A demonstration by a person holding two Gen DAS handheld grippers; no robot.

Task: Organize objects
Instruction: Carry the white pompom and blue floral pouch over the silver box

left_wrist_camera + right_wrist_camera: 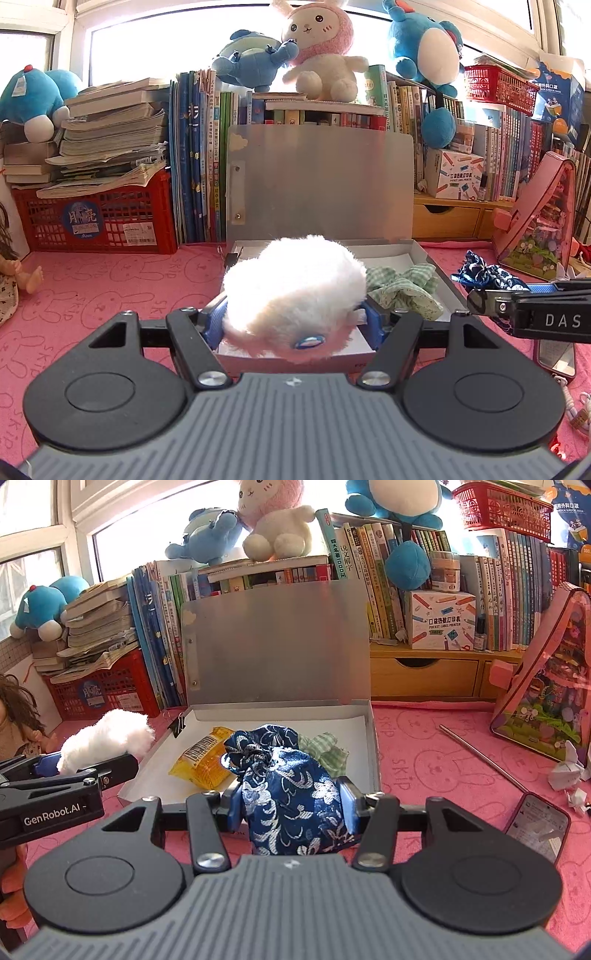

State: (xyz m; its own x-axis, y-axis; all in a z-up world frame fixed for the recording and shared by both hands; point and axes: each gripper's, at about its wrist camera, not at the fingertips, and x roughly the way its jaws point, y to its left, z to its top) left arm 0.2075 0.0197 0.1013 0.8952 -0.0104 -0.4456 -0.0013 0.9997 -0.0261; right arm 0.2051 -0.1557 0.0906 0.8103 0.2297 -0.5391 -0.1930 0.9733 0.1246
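My left gripper (293, 317) is shut on a white fluffy plush item (291, 291) and holds it over the near edge of the open silver box (428, 258); it also shows at the left of the right wrist view (107, 738). My right gripper (290, 801) is shut on a dark blue patterned pouch (291, 794) above the box's front edge (373, 738). Inside the box lie a yellow snack packet (203, 760) and a green checked cloth (328, 749), which also shows in the left wrist view (402, 288).
The box lid (277, 642) stands upright against shelves of books. On the pink tablecloth lie a phone (535, 823), a metal rod (480, 757), crumpled paper (569, 771) and a pink triangular case (546, 709). A doll (11, 280) sits far left, a red crate (96, 218) behind.
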